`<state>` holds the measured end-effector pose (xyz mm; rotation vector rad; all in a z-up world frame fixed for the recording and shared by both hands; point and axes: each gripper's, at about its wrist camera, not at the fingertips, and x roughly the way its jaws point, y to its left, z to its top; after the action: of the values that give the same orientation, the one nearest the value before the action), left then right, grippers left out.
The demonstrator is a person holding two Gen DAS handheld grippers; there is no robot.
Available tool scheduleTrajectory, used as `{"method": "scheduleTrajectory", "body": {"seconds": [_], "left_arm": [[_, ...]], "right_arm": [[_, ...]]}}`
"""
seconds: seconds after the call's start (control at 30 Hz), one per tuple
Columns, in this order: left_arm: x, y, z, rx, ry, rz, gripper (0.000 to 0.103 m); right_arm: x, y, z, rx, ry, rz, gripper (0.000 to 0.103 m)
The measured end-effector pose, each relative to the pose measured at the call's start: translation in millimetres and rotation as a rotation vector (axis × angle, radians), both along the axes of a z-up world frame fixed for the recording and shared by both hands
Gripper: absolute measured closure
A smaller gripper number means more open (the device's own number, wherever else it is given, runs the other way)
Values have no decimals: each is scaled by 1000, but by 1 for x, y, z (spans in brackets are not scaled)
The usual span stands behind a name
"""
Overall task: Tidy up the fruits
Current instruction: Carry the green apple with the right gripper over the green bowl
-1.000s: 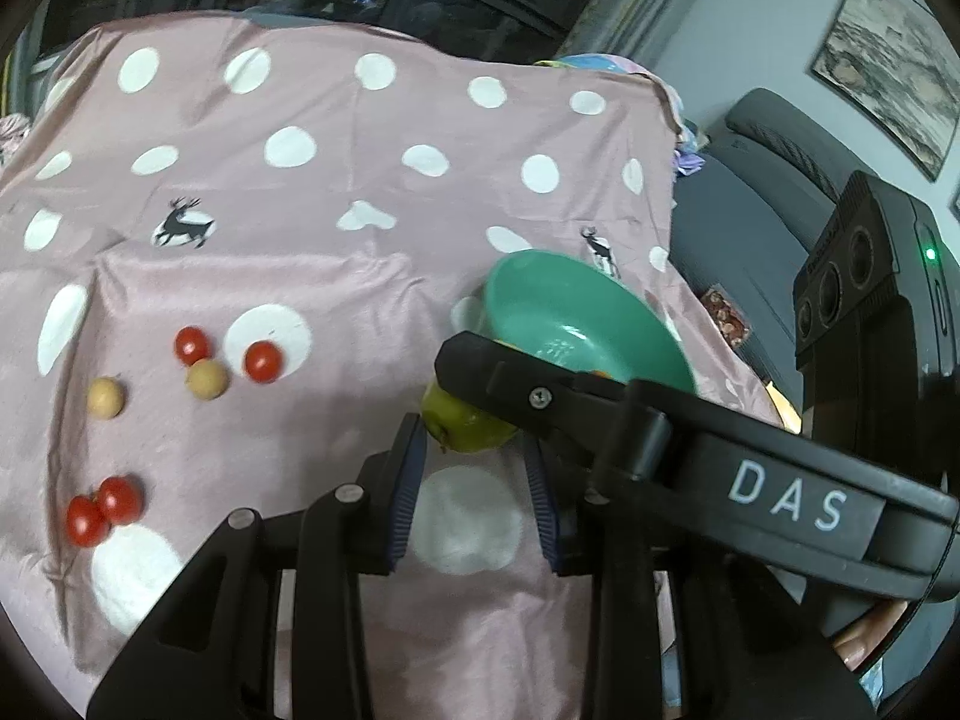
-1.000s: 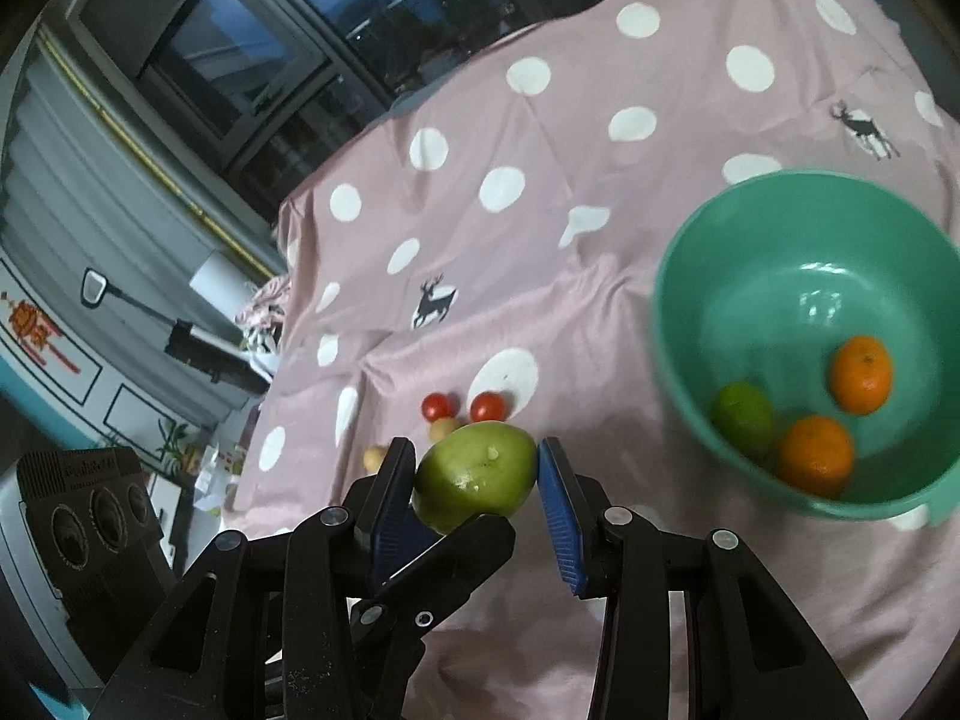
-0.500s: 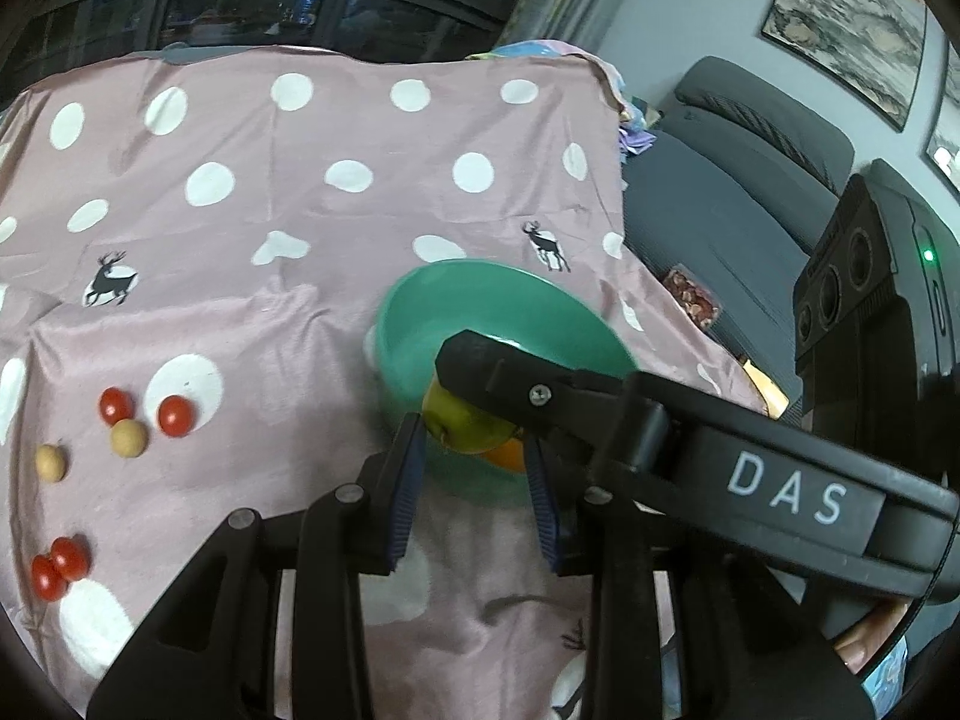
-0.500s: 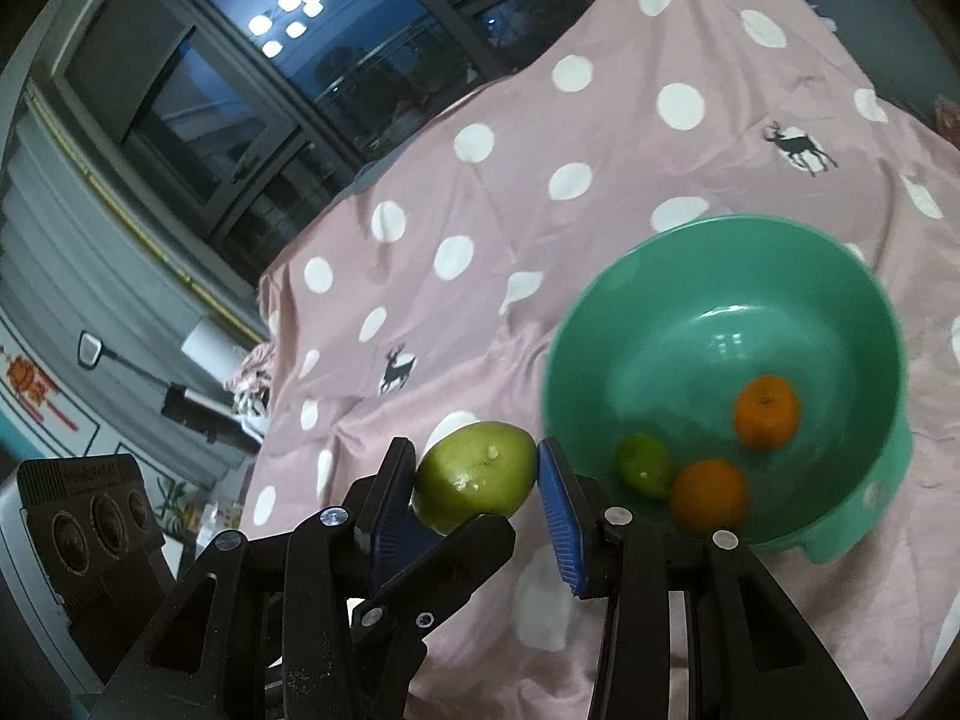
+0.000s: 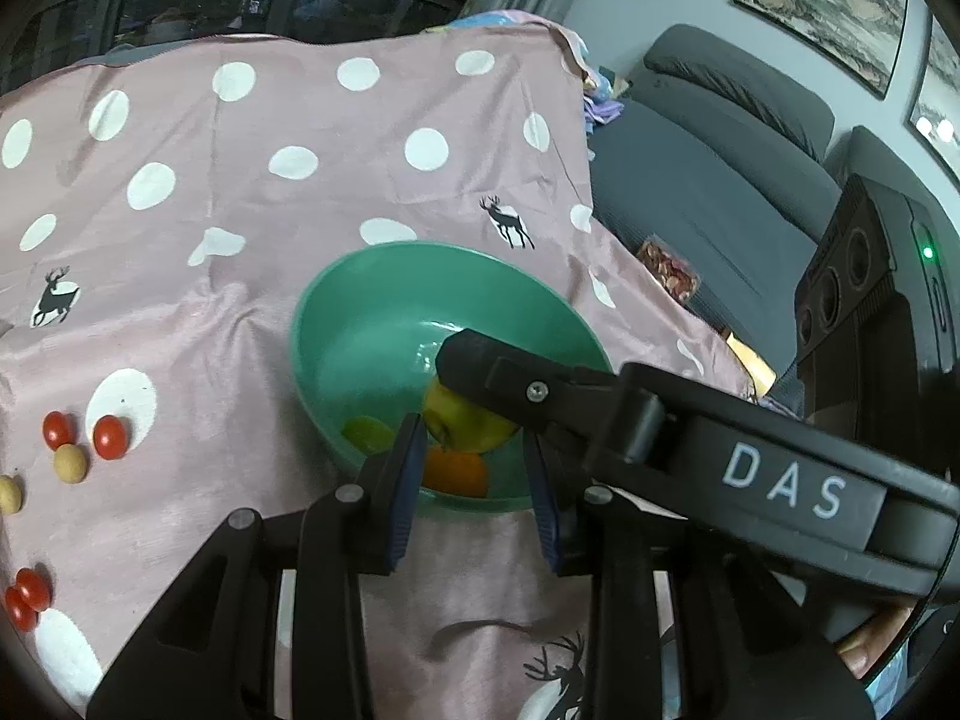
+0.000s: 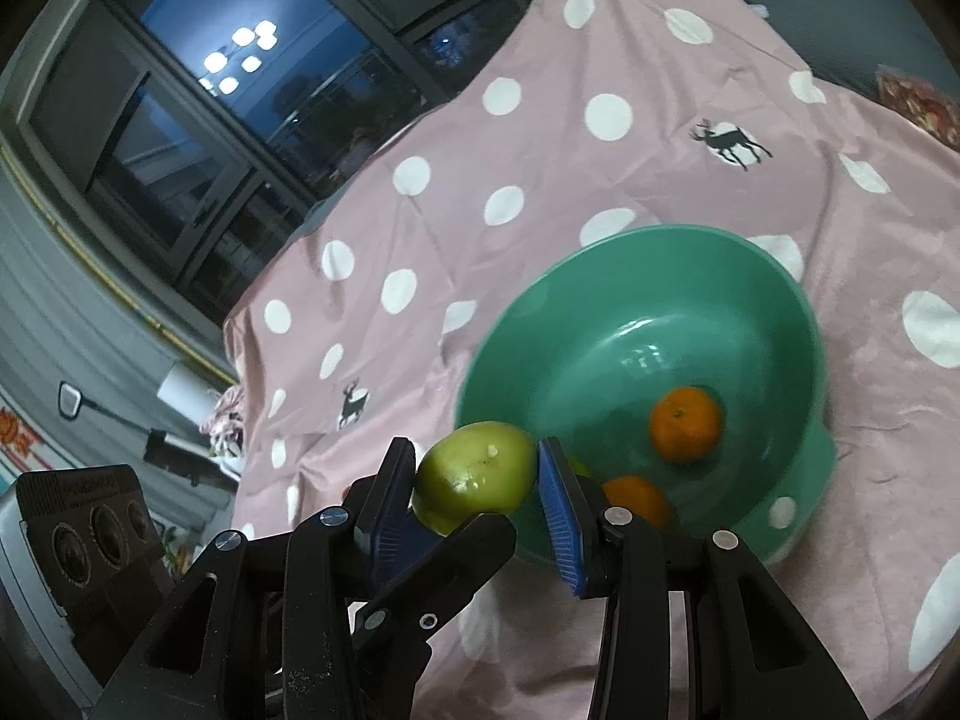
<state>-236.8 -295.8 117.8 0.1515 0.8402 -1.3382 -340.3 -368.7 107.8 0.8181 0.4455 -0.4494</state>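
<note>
Green apple (image 6: pixel 477 474), smooth yellow-green skin with small pale blemishes, pinched between the right gripper (image 6: pixel 480 480) pads and held over the near rim of the teal bowl (image 6: pixel 798 312). The left gripper (image 5: pixel 474 474) fingers cross it, grip unclear. Two oranges (image 6: pixel 686 423) inside; a green fruit (image 5: pixel 367 433) is mostly hidden.

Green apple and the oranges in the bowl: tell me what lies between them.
Only the right gripper's blue finger and the bowl's near rim, seen in the right wrist view; the green apple hangs just outside it.
</note>
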Motion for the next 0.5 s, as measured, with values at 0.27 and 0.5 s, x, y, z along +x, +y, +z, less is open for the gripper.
{"method": "scheduleTrajectory", "body": {"seconds": [0.27,0.5], "left_arm": [[-6,-16,-4,22,1,-39,71],[-6,-26,-9,37,16,-70,71]], "right_arm": [[-9,-11,-6,36,5,-46,60],[-13,-17,-10,55,27,-95,60]]}}
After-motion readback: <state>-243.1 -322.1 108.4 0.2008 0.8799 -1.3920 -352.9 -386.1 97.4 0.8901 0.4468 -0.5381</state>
